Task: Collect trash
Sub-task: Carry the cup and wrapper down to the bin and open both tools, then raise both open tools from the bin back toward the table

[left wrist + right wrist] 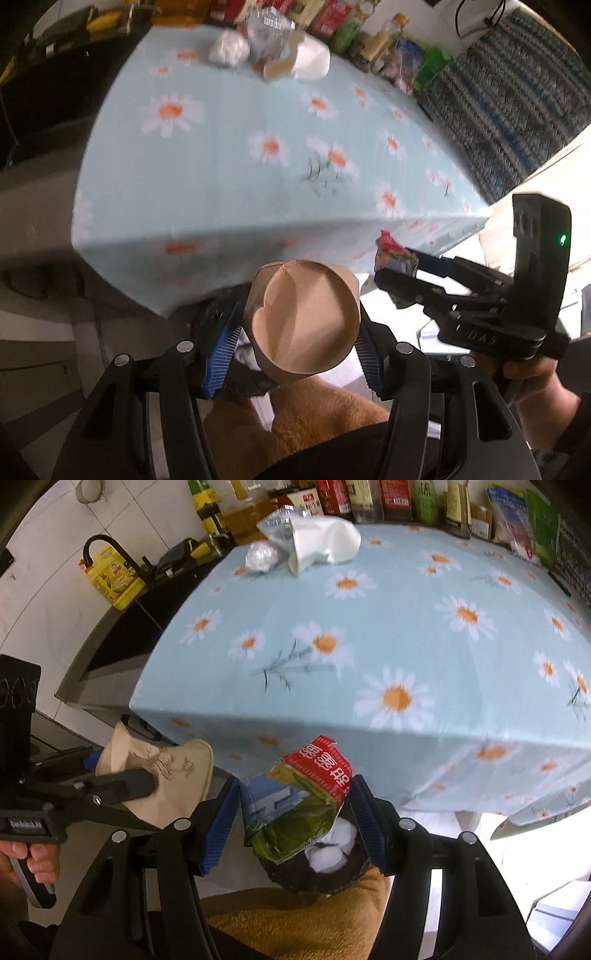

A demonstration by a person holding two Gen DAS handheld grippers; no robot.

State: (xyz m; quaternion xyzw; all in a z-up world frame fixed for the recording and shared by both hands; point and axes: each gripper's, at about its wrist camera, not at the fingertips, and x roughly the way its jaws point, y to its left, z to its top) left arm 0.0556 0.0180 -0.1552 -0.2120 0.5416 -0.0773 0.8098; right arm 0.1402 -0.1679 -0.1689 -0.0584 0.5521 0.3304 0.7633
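Paper cup [306, 321] in jaws, daisy tablecloth [229, 177], crumpled trash [229, 50] beyond

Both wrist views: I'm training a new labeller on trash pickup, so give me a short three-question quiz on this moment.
1. True or false: the left gripper is empty.
2. What does the right gripper hold? A) a white cup B) a crumpled snack wrapper C) a glass bottle
3. Name one piece of trash left on the floral tablecloth.

Key
1. False: its blue pads press on a brown paper cup.
2. B: the snack wrapper, red and green, sits between its pads.
3. Any of: the white paper cup lying on its side, the crumpled white wad, the clear plastic piece.
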